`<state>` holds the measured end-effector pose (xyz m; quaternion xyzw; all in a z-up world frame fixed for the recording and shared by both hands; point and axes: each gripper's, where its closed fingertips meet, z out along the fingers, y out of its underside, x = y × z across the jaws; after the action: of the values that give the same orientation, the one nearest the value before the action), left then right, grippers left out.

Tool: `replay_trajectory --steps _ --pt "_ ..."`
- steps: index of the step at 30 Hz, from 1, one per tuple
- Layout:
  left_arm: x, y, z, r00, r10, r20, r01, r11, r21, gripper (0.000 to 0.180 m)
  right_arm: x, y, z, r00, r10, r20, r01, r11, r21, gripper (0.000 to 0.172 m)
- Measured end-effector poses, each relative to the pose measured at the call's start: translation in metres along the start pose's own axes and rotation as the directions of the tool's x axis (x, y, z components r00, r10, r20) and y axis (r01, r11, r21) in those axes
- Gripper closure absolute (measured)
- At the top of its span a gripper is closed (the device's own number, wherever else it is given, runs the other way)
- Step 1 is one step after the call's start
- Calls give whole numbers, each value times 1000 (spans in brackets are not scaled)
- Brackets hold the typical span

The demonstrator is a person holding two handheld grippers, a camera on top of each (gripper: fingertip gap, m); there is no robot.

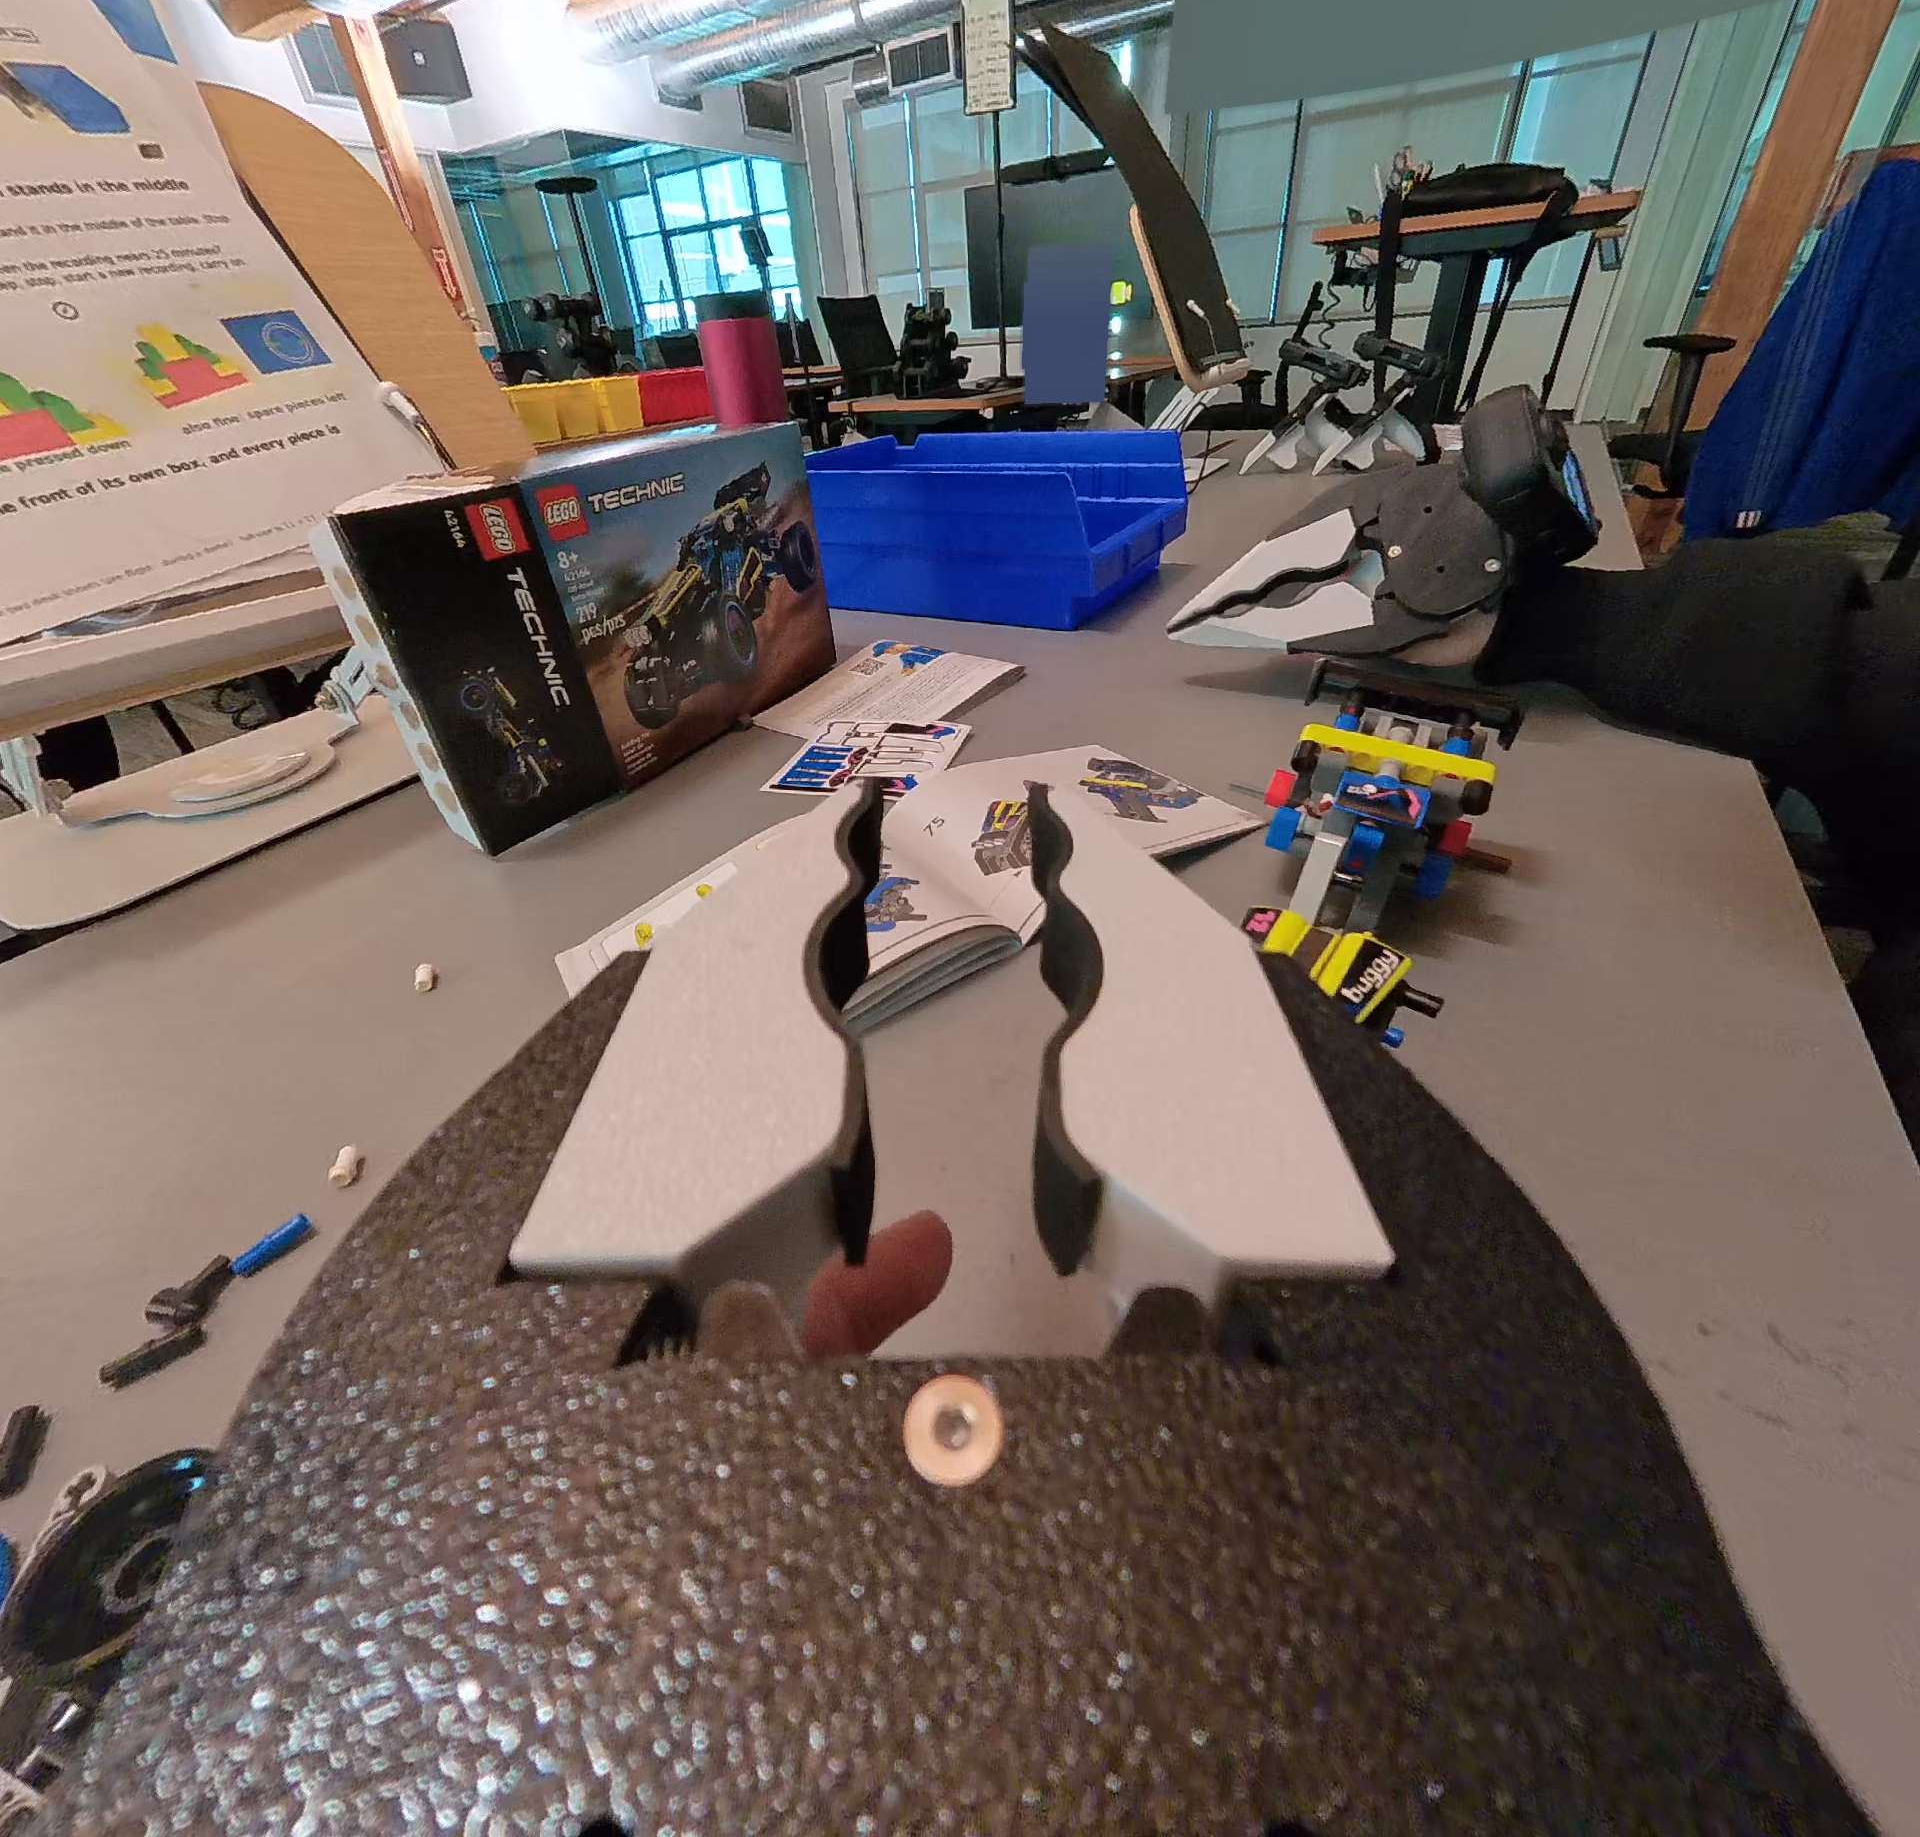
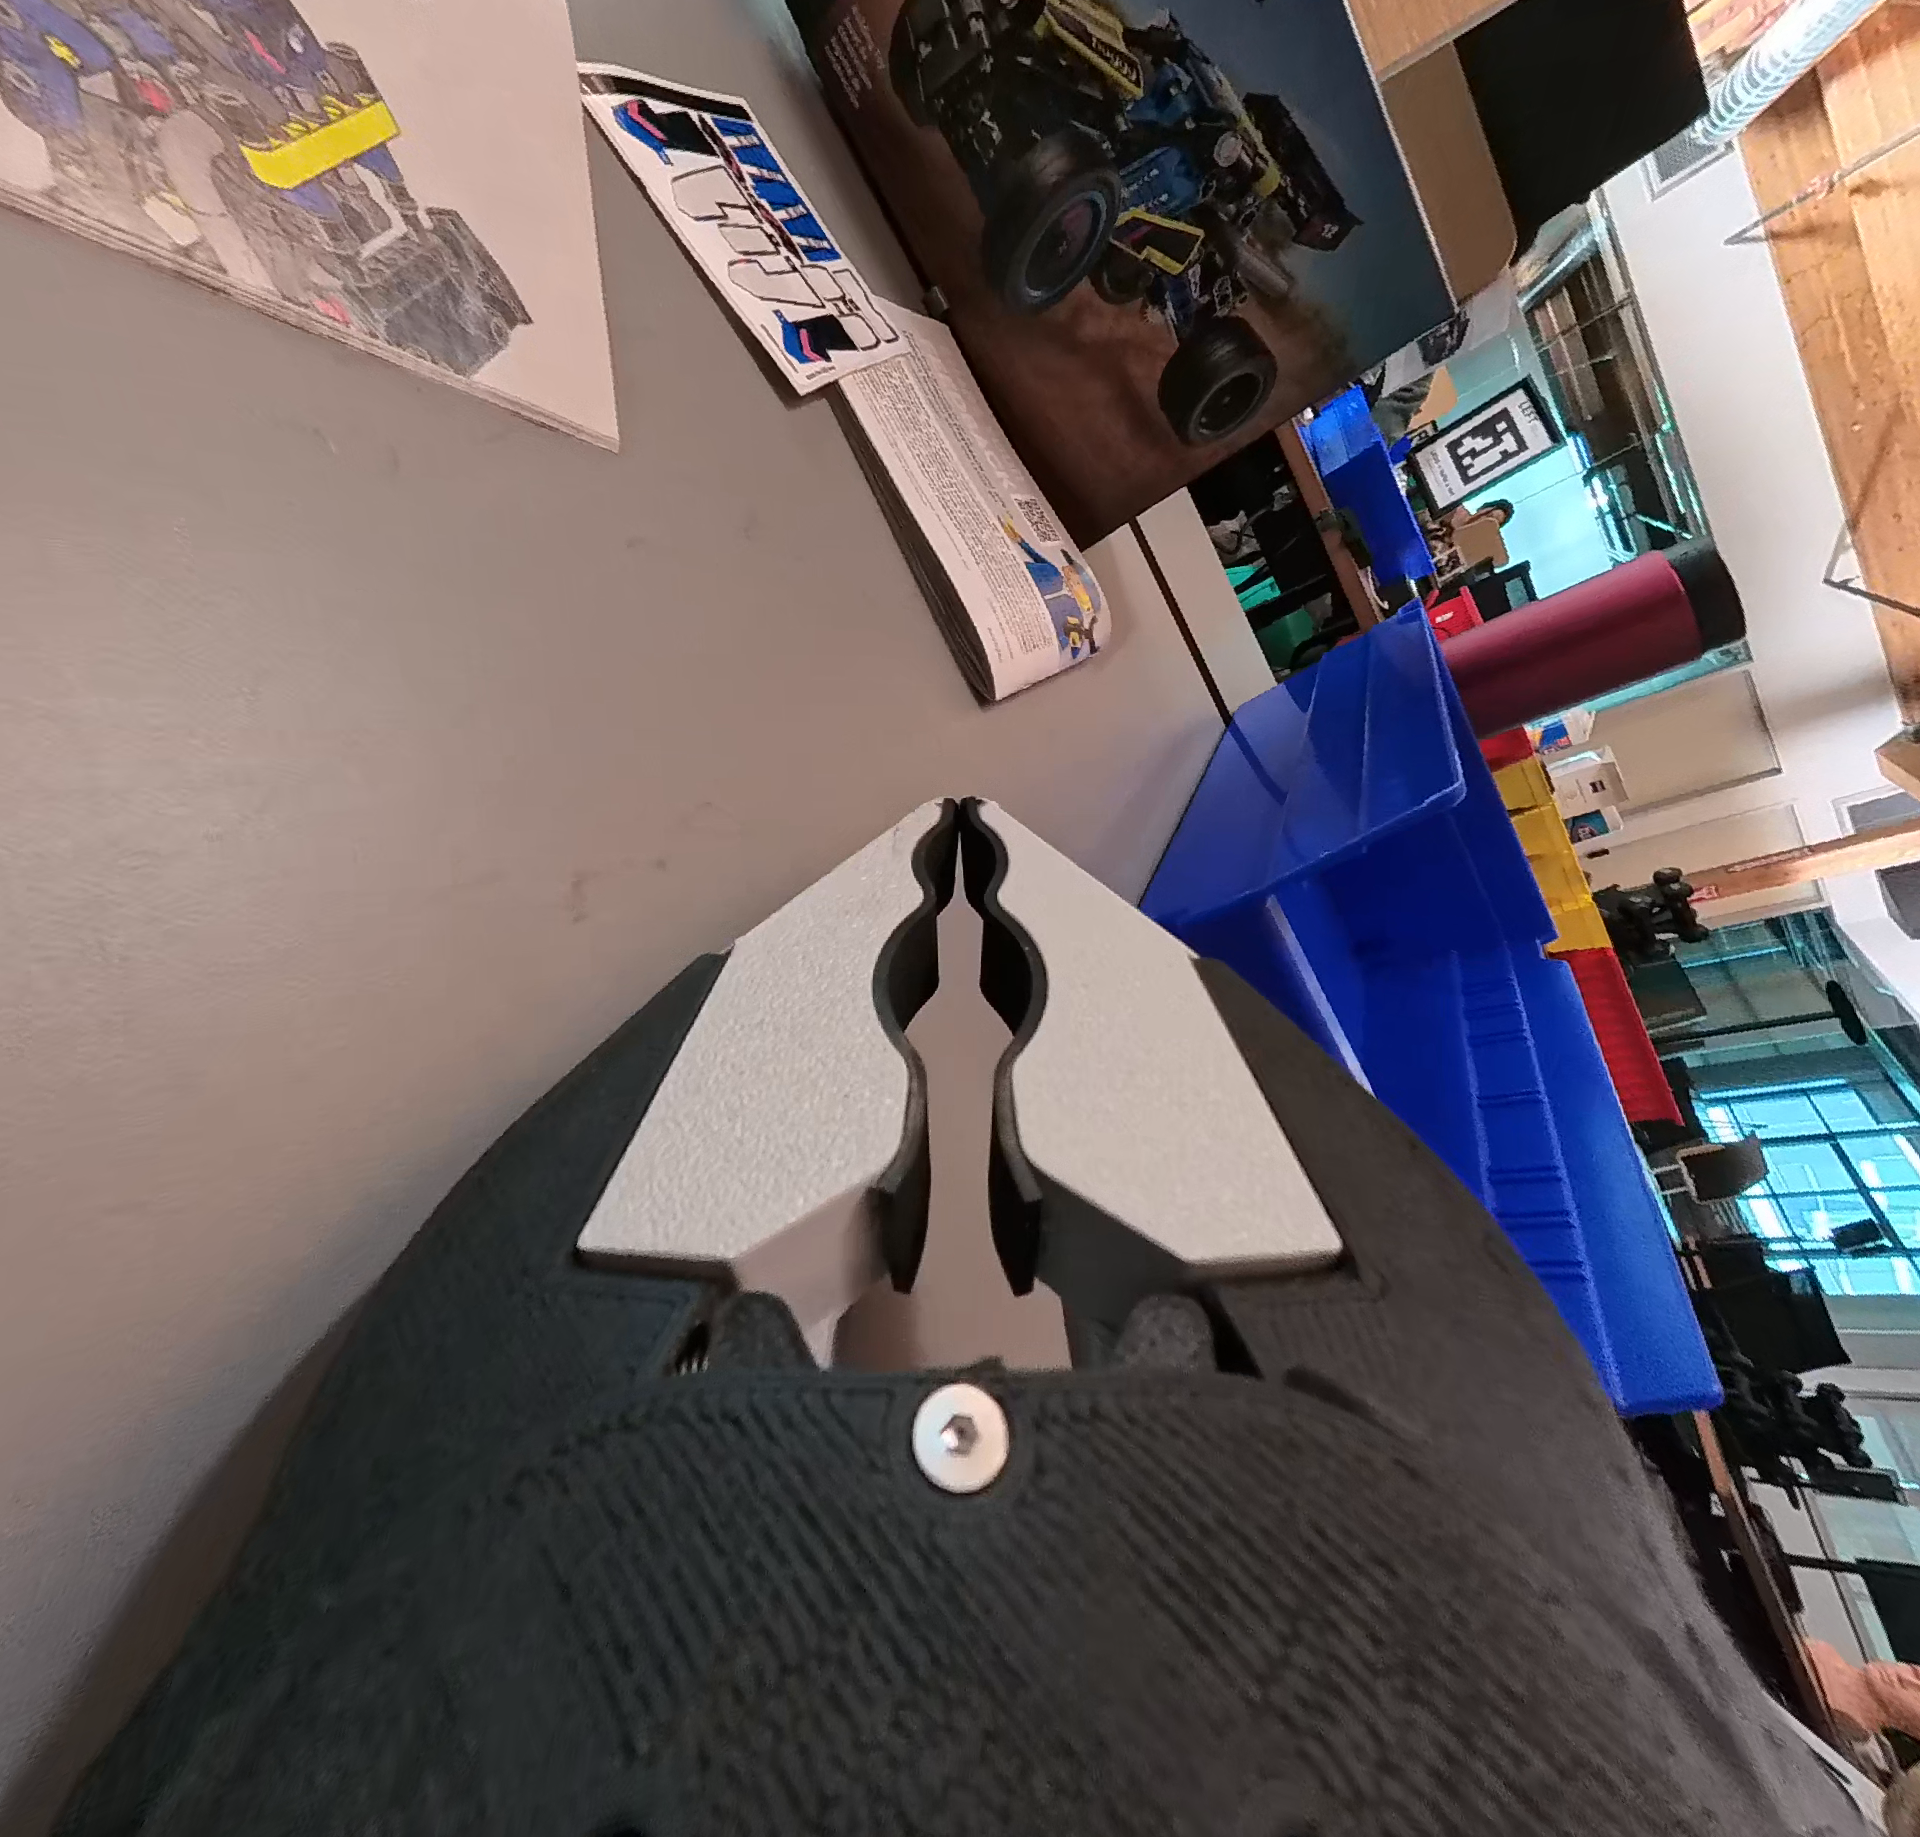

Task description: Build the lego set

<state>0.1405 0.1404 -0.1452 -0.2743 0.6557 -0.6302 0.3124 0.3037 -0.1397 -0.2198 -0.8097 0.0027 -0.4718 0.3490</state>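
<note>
Hovering my left tongs point(image 1: 956, 800) over the open booklet point(image 1: 956, 852), jaws narrowly apart, nothing between them. Right tongs point(image 2: 958, 805) pinched tight on air, tilted sideways above the buggy point(image 1: 1371, 800). Risk: right tongs dipping could knock the buggy toward the table point(image 1: 1558, 1164) edge, which is near. Blue bin point(image 1: 997, 530) walls off the far side; loose pegs point(image 1: 270, 1245) clutter left. Open room lies mid-table.

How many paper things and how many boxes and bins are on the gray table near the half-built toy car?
Booklets: 2, an open one and a closed one
Sticker sheets: 1
Toy set boxes: 1
Blue bins: 1
Total: 5
</note>
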Motion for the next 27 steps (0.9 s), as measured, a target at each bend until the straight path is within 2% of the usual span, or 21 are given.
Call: replay_trajectory --steps 6,10,12,16,20,22,23,24,27 --pt "2 1 1 1000 11 -6 -11 1000 -8 155 4 -10 -5 998 58 12 -59 996 67 165" --pt "5 0 0 999 33 -15 -33 999 0 154 -5 -24 -8 990 101 93 -112 986 126 154" --pt "9 -2 -1 998 56 -29 -55 998 11 151 -12 -34 -10 974 145 173 -173 972 156 145" --pt "19 -3 -5 997 55 -56 -54 998 22 147 -29 -70 -26 904 218 367 -321 914 248 137" --pt "44 13 -8 977 -77 -196 52 990 -128 141 -53 -109 -63 735 213 644 -470 845 257 112" --pt "42 26 -5 985 -74 -157 36 973 -229 123 -59 -133 -81 647 206 734 -554 789 267 109" --pt "41 32 -4 989 -36 -142 -5 962 -274 125 -63 -142 -86 624 197 756 -568 779 266 107" --pt "45 38 -5 987 0 -163 -52 947 -315 130 -70 -148 -87 606 184 774 -562 787 253 105" --pt "63 61 -8 967 -10 -254 -109 885 -453 126 -94 -156 -85 581 150 800 -489 850 195 95"
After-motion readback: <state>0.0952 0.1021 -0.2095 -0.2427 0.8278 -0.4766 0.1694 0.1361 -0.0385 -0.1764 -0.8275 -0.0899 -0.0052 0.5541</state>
